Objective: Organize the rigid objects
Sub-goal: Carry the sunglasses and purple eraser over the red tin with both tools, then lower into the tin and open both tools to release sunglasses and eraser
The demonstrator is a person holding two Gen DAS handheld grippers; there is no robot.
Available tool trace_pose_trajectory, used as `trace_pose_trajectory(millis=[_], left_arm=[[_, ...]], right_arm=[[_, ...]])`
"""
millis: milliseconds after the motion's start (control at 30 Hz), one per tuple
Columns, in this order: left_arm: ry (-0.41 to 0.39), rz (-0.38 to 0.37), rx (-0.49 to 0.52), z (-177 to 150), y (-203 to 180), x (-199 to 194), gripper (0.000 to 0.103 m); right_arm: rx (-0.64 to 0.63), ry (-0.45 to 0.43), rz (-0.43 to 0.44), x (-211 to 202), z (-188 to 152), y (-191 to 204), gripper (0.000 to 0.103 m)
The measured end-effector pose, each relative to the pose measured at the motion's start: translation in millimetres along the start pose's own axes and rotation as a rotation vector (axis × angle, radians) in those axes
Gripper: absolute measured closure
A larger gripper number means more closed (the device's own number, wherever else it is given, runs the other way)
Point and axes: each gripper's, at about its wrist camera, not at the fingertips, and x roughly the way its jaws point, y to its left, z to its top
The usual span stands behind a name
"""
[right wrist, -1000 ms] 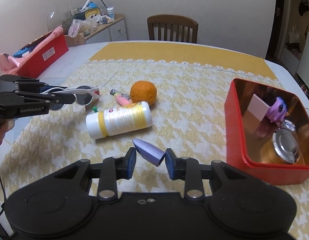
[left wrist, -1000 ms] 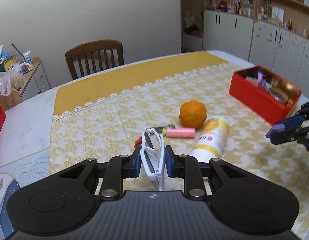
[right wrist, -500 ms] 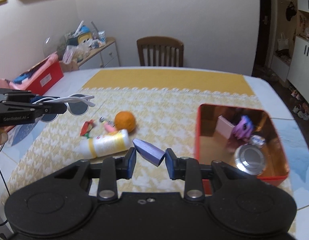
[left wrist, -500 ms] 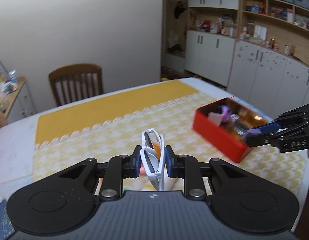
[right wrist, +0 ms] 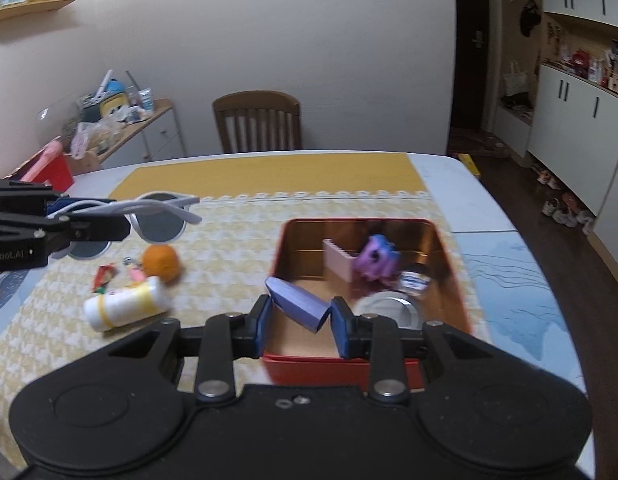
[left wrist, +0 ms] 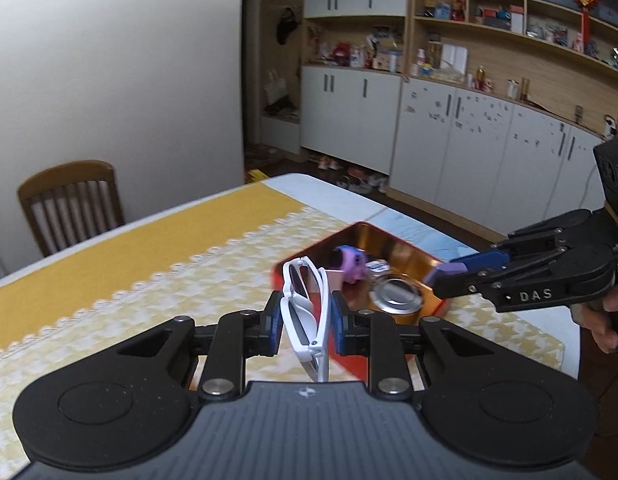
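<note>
The left gripper [left wrist: 305, 322] is clenching a pair of white sunglasses [left wrist: 307, 320], the folded frame standing on edge between its blue pads. In the right wrist view the sunglasses [right wrist: 157, 220] are hanging in the air to the left of the red tin [right wrist: 349, 364], above the yellow patterned tablecloth [right wrist: 229, 248] and clear of it.

The right gripper [right wrist: 299, 320] is grasping a small lilac block [right wrist: 297, 304], which is sitting tilted between the pads and is hanging over the near end of the red tin, above its open inside. From the left wrist view the same block [left wrist: 447, 271] is showing at the tin's right-hand rim [left wrist: 437, 300], held by the right gripper [left wrist: 449, 276].

Inside the red tin are lying a pink ridged piece [right wrist: 339, 262], a purple toy figure [right wrist: 375, 258], a round metal lid [right wrist: 387, 312] and a small round item [right wrist: 413, 280] that is too blurred to name.

To the left of the red tin, on the cloth, an orange [right wrist: 161, 262] is sitting, with a white and yellow bottle [right wrist: 125, 306] lying on its side just in front of it. A small pink item [right wrist: 135, 274] and what may be a red wrapper [right wrist: 103, 278] are lying beside the orange, farther from the tin.

A wooden chair [right wrist: 257, 122] is standing beyond the far side of the table from the tin.
</note>
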Motion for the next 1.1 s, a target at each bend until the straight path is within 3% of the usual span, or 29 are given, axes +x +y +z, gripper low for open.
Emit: trace_pose_trajectory(millis=[233, 500, 767, 1100], left_arm=[[0.063, -0.024, 0.042, 6.8, -26.4, 49.3, 0.08], [0.136, 0.018, 0.06, 5.8, -46.8, 103.9, 0.08], [0.189, 0.09, 0.045, 5.0, -55.1, 136.6, 0.08], [0.238, 0.118, 0.004, 2.9, -58.2, 160.4, 0.08]], right_arm=[[0.037, 0.004, -0.042, 12.9, 1.8, -39.7, 0.072], [0.035, 0.061, -0.045, 44.4, 3.1, -72.4, 0.072], [-0.019, 0.106, -0.045, 81.0, 16.8, -85.6, 0.072], [-0.108, 0.164, -0.048, 121.4, 29.1, -89.0, 0.072]])
